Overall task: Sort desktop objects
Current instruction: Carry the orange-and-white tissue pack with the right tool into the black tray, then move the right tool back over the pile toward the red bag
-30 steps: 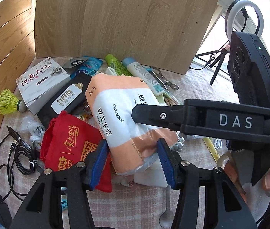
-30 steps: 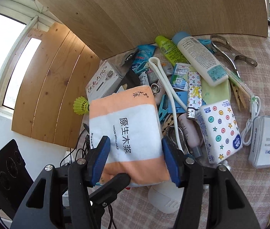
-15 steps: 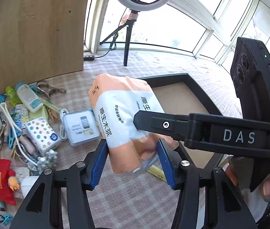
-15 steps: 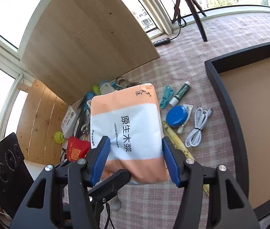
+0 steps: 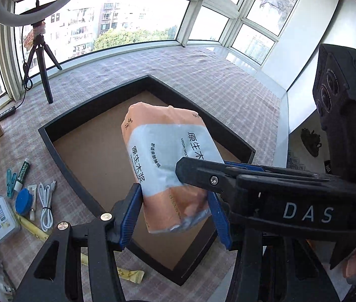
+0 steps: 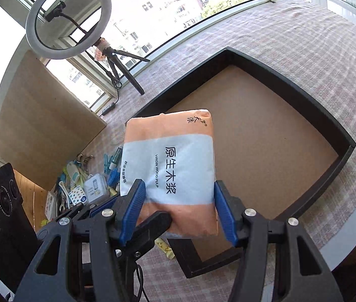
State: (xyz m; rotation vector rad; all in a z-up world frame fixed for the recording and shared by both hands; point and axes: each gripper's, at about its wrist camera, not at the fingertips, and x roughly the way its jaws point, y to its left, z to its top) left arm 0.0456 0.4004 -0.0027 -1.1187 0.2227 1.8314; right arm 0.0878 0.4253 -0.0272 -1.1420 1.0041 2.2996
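Bright daylight floods in through the far curved windows (image 5: 127, 20), which blow out to white glare at the left in the right wrist view. Shadows are soft. Both fisheye views bend strongly at dark, vignetted edges; focus stays sharp, without motion blur.

The checked-cloth-covered bench (image 5: 132, 70) carries a black-walled, brown-floored shallow tray (image 5: 52, 141), a coiled white cable (image 5: 45, 201) and a round blue tape measure (image 5: 23, 202).

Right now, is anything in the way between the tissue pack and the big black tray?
Nothing visible is. The tissue pack is held in the air by both the left gripper and the right gripper, already above the black tray. The brown floor of the tray that shows has nothing on it; the part under the pack is hidden.
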